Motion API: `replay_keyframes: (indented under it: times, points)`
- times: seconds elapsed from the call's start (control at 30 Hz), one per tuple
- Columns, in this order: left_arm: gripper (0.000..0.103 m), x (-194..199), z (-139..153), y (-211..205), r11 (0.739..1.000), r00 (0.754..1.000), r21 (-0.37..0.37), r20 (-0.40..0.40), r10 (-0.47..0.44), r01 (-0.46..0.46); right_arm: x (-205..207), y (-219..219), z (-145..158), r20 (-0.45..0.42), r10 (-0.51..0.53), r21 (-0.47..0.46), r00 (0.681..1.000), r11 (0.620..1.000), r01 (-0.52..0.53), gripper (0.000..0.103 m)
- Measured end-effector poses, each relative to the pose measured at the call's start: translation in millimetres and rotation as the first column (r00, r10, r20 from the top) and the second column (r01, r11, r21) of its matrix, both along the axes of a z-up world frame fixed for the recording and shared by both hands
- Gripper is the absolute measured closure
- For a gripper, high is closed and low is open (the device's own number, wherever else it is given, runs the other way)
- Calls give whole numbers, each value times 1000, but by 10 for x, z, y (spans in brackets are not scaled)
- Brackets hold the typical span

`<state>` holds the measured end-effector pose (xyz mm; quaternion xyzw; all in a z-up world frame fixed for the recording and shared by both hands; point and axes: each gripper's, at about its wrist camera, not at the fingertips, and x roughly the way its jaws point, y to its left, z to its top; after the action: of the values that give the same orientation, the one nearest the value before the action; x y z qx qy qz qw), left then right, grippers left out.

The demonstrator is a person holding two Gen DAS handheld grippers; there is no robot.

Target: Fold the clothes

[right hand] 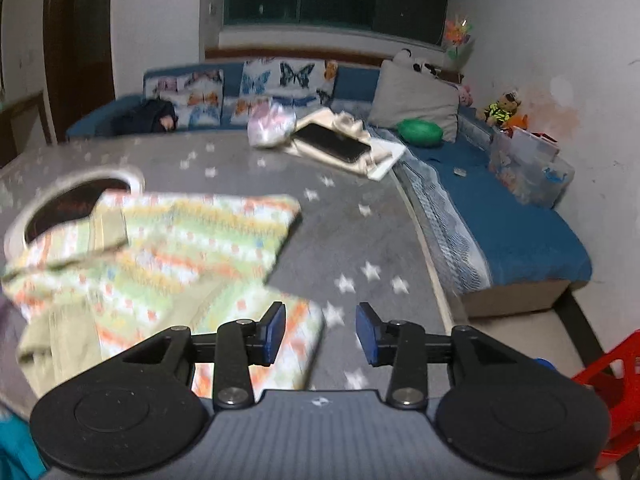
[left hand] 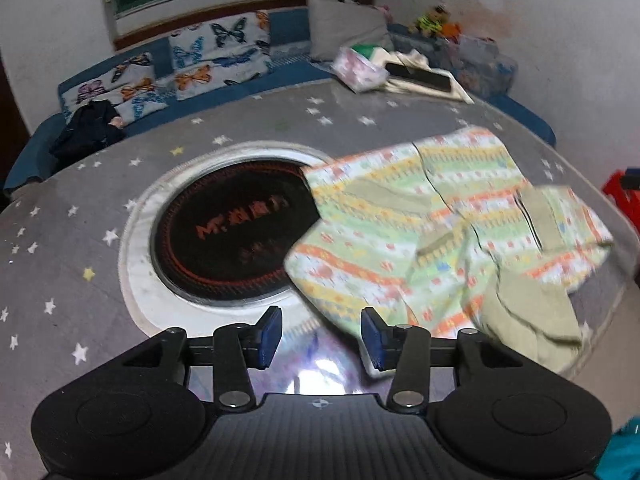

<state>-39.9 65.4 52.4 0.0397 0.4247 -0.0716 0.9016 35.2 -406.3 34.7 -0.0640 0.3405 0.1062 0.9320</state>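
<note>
A: While the patterned garment point(left hand: 404, 236) is lying crumpled on the desk point(left hand: 60, 264), what is the left claw point(left hand: 321, 338) gripping?

B: Nothing; it is standing part-spread. The right claw point(right hand: 321, 334) is gaping too, empty, just beside the garment's edge.

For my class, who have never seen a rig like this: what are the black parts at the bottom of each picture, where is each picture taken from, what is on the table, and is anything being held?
The black parts are hand-held grippers, one in each of a person's hands, each with a camera looking forward along its two blue-padded fingers. One picture comes from the left gripper, the other from the right gripper.

Both look over a round table with a grey star-patterned cover and a dark round heater plate in its middle. A striped, colourful garment lies on it, partly folded. At the far edge a dark phone lies on a cream cloth.

Nothing is held: both grippers' jaws stand open with nothing between the pads.
</note>
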Motion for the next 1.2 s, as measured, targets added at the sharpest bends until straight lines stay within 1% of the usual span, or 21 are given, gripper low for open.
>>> replay_keyframes:
  times: [0.13, 0.2, 0.37, 0.47, 0.67, 0.87, 1.0, 1.1, 1.13, 1.17, 1.2]
  points:
    - [56, 222, 73, 56, 998, 999, -51, 18, 47, -46, 370, 71, -54, -16, -1, 88, 1000, 996, 2, 63]
    - [56, 376, 57, 75, 994, 997, -78, 16, 75, -74, 570, 119, -95, -25, 0, 126, 1000, 992, 3, 63]
    - [56, 826, -52, 105, 981, 990, -136, -2, 140, -139, 1047, 232, -236, -47, -6, 168, 999, 986, 14, 61]
    - [54, 1104, -139, 77, 974, 988, -162, -12, 157, -157, 1308, 283, -340, -69, -16, 194, 998, 981, 29, 60]
    - [46, 1590, -322, 17, 965, 982, -185, -32, 184, -187, 1759, 353, -522, -104, -43, 232, 994, 970, 66, 60]
    - [45, 1937, -509, -57, 966, 981, -171, -56, 185, -192, 2089, 417, -669, -129, -55, 246, 990, 966, 86, 60]
    - [45, 2047, -615, -124, 971, 983, -160, -72, 169, -178, 2247, 455, -758, -148, -50, 255, 988, 963, 87, 60]
    - [49, 2065, -658, -185, 977, 988, -156, -68, 138, -147, 2320, 492, -825, -161, -40, 257, 986, 963, 81, 60]
    - [56, 2072, -666, -200, 978, 989, -154, -64, 131, -139, 2335, 508, -845, -166, -32, 257, 986, 964, 75, 60]
    - [60, 2080, -671, -212, 979, 990, -152, -60, 125, -133, 2350, 524, -866, -171, -25, 257, 985, 964, 69, 60]
    - [66, 2088, -677, -225, 981, 991, -149, -56, 119, -127, 2362, 542, -884, -175, -16, 255, 984, 965, 61, 63]
